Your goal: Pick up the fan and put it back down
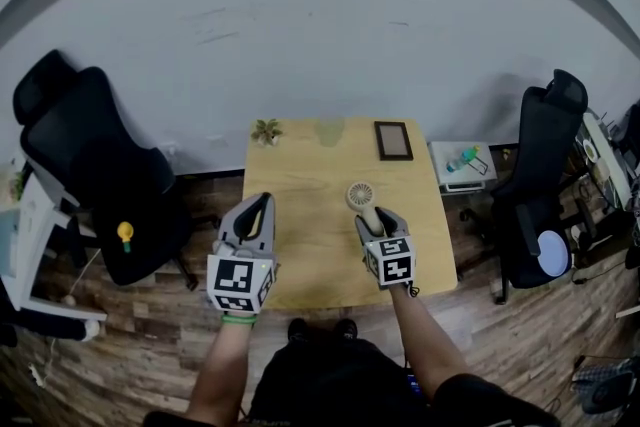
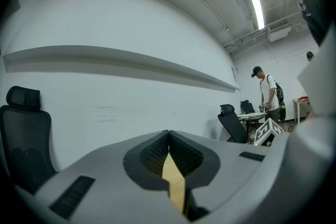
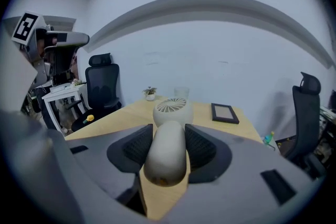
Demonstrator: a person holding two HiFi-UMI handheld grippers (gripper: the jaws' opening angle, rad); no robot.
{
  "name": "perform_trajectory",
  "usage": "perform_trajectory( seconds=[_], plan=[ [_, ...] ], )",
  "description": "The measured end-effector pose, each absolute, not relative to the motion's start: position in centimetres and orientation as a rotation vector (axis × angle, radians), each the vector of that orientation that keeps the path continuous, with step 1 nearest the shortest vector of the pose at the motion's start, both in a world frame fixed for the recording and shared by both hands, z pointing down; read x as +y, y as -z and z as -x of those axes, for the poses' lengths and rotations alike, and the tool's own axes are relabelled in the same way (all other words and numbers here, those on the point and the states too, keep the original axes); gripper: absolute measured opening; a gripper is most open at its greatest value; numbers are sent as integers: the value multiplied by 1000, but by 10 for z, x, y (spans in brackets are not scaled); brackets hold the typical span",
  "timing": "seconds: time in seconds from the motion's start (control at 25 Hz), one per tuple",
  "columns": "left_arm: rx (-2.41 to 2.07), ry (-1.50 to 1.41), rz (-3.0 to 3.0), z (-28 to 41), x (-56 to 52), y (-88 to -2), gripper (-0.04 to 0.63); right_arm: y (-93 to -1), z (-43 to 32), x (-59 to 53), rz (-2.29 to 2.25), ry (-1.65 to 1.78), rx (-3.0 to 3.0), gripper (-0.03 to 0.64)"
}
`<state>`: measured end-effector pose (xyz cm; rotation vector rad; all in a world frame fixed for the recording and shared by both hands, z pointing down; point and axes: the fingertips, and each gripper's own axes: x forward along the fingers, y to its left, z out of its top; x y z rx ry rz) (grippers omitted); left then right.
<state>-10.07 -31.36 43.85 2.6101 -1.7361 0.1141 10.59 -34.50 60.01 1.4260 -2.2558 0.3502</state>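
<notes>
A small cream hand fan (image 1: 362, 198) with a round grilled head and a thick handle hangs over the wooden table (image 1: 300, 245). My right gripper (image 1: 373, 220) is shut on its handle (image 3: 167, 152), with the head (image 3: 171, 108) pointing away from me towards the wall. My left gripper (image 1: 256, 211) hovers over the table's left part, pointing level. Its jaws are almost together with nothing between them; only a thin strip of table (image 2: 176, 186) shows through the slit of my left gripper (image 2: 169, 157).
At the table's far edge stand a small potted plant (image 1: 266, 130), a clear glass (image 1: 330, 131) and a dark picture frame (image 1: 393, 140). Black office chairs (image 1: 90, 165) (image 1: 540, 165) flank the table. A white side unit with a bottle (image 1: 462, 162) sits at the right.
</notes>
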Motion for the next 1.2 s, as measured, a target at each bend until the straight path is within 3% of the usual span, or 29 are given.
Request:
perform_trajectory(
  seconds=[0.4, 1.2],
  plan=[
    [-1705, -164, -2598, 98, -308, -453, 23, -676, -105, -333, -1354, -536, -2148, 207],
    [-1691, -202, -2589, 95, -308, -462, 23, -710, -111, -325, -1312, -651, -2098, 210]
  ],
)
